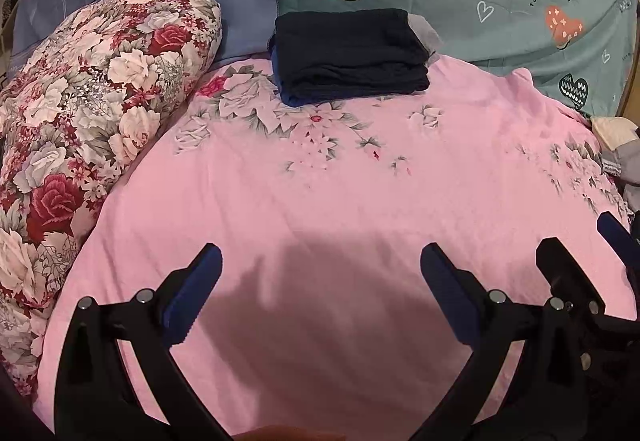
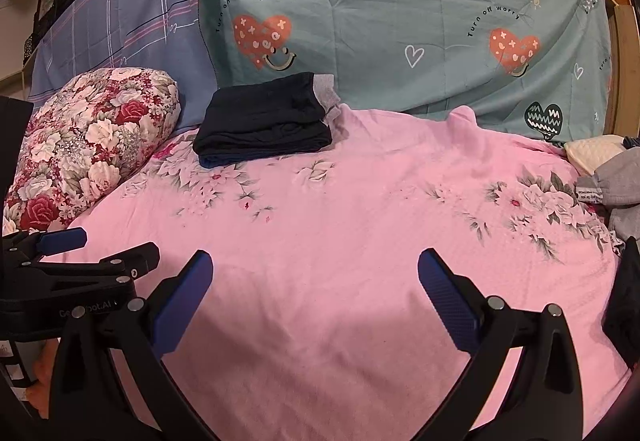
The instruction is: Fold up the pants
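Two tools spread empty over pink sheet (image 2: 340,281), folded dark pants (image 2: 264,121) beyond

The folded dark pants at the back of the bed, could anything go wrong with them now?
Maybe. The folded dark navy pants sit at the far edge of the pink floral bedsheet, against the teal heart-print cloth, so a nudge could loosen the stack. Both the left hand-held gripper and the right hand-held gripper are open and empty. The crumpled grey clothes on the right could get dragged across the sheet.
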Action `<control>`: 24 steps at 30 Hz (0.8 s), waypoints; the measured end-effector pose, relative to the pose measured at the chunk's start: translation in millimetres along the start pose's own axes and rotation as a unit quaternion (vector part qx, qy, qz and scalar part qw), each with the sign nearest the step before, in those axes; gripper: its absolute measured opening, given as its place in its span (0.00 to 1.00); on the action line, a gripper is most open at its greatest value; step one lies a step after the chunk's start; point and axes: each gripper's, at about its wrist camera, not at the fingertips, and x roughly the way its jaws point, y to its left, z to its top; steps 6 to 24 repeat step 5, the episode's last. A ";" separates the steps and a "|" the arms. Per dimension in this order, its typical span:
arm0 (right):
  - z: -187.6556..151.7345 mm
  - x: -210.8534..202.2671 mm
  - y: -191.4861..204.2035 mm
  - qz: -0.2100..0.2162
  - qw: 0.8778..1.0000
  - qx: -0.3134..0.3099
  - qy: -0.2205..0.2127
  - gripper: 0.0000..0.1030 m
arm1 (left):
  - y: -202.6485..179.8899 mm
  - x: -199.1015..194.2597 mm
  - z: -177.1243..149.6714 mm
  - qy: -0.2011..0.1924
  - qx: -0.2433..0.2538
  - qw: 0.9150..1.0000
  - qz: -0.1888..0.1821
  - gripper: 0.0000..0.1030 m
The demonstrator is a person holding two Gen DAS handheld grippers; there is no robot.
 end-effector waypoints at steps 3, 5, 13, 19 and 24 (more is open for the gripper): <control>-0.6 0.8 0.2 0.001 1.000 0.002 0.004 0.99 | -1.5 2.9 -1.0 0.006 0.002 1.000 0.004 0.98; -1.5 2.3 0.8 0.002 1.000 0.002 0.010 0.99 | -2.0 4.7 -1.9 0.010 0.003 1.000 0.006 0.98; -1.5 2.3 0.8 0.002 1.000 0.002 0.010 0.99 | -2.0 4.7 -1.9 0.010 0.003 1.000 0.006 0.98; -1.5 2.3 0.8 0.002 1.000 0.002 0.010 0.99 | -2.0 4.7 -1.9 0.010 0.003 1.000 0.006 0.98; -1.5 2.3 0.8 0.002 1.000 0.002 0.010 0.99 | -2.0 4.7 -1.9 0.010 0.003 1.000 0.006 0.98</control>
